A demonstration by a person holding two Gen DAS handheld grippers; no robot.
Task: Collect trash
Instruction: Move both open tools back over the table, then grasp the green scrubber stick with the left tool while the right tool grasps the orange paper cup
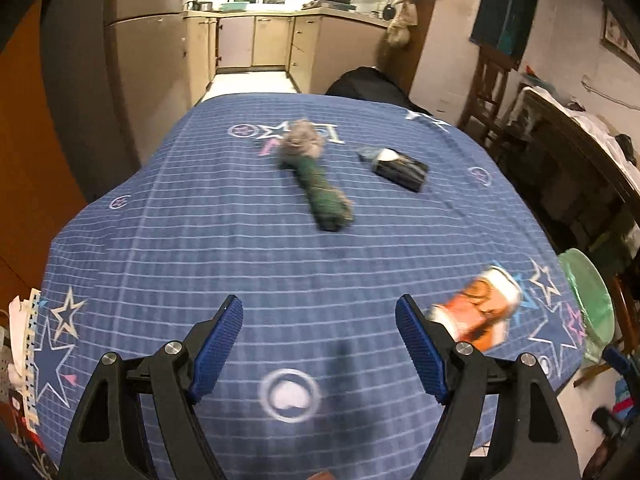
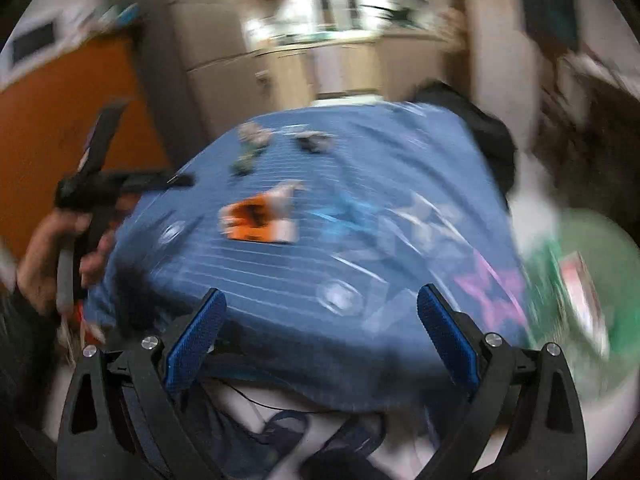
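Left gripper (image 1: 319, 344) fingers wide apart, holding nothing, above table (image 1: 200, 220). Right gripper (image 2: 321, 334) same, blurred. Orange wrapper (image 1: 478, 310) near right; green bundle (image 1: 320, 184), dark packet (image 1: 400, 168) far. Green bin (image 1: 592, 304) right.

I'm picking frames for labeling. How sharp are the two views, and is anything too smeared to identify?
Left wrist view: mostly sharp; the green bundle and black packet read fine, the orange can is slightly smeared.
Right wrist view: heavy motion blur; the can is only an orange patch, the green bin streaked, only the right gripper crisp.
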